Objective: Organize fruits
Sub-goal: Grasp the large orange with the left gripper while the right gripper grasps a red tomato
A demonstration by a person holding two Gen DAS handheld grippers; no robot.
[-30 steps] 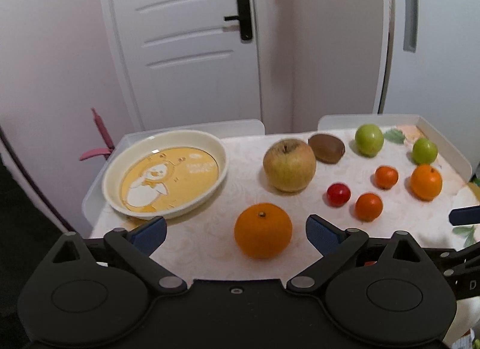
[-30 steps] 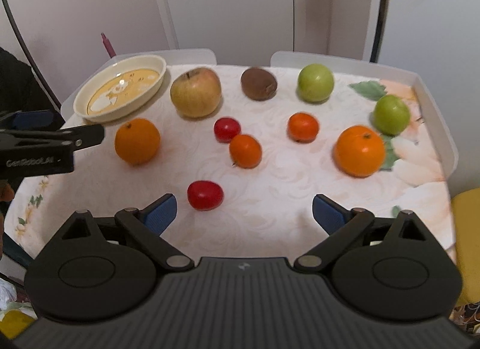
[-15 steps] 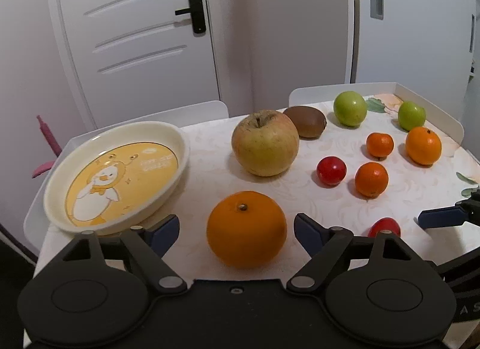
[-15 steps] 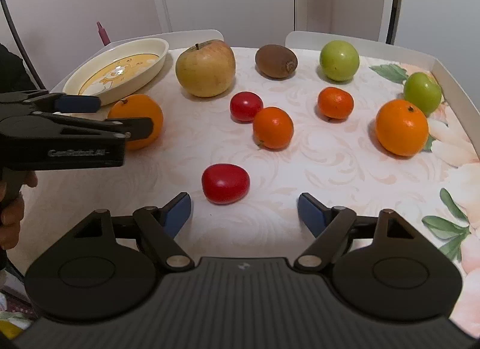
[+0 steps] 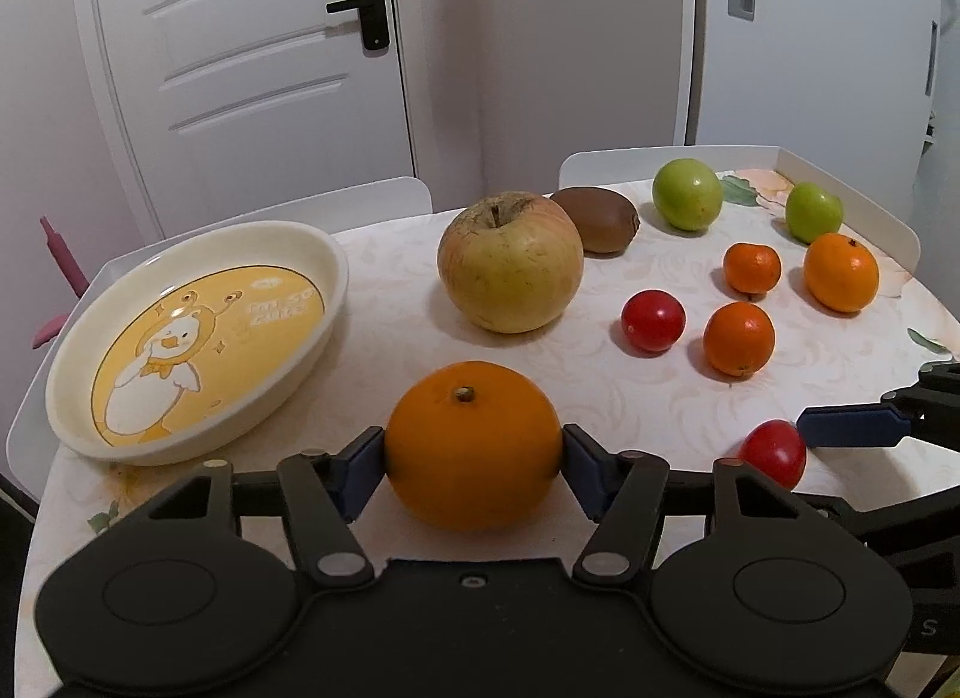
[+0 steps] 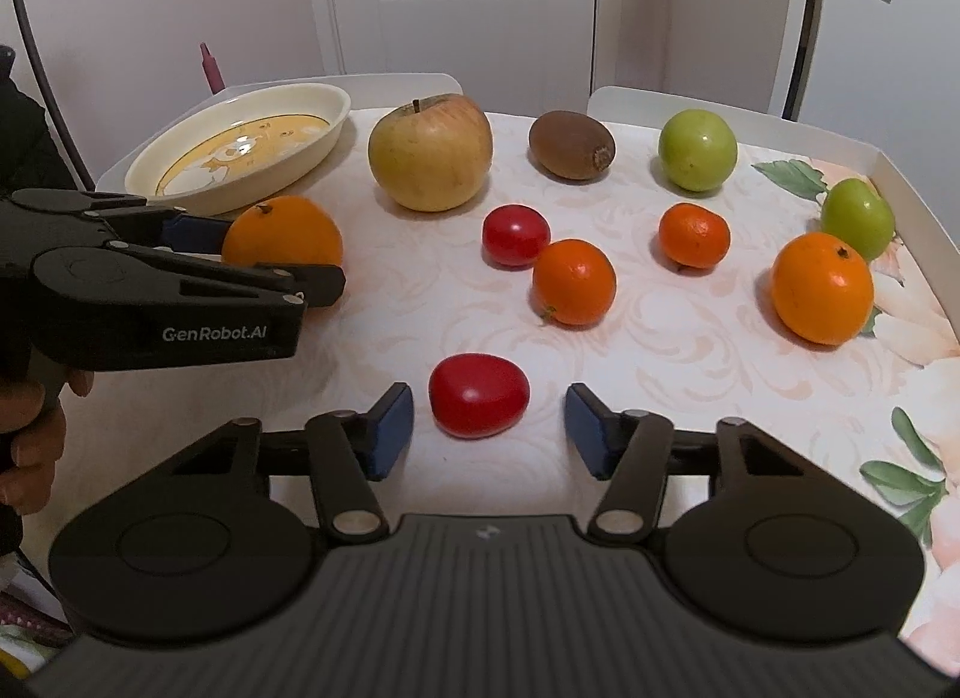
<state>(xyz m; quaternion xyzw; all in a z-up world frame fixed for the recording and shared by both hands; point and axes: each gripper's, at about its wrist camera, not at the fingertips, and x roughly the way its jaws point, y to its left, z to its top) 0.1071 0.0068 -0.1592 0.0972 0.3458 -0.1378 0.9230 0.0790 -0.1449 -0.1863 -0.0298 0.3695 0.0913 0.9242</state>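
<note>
Tongs [image 5: 474, 458] closing on orange [image 5: 474, 446]; tomato [image 6: 479, 395] bracketed.

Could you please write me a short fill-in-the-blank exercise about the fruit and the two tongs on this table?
1. The left tongs are closing on the large ____.
2. The red tomato lies between the pads of the ____ tongs, which do not touch it yet.
3. The kiwi lies between the big apple and a ____ apple.
4. The plate holds ____ fruit.

Missing words: orange; right; green; no
</note>
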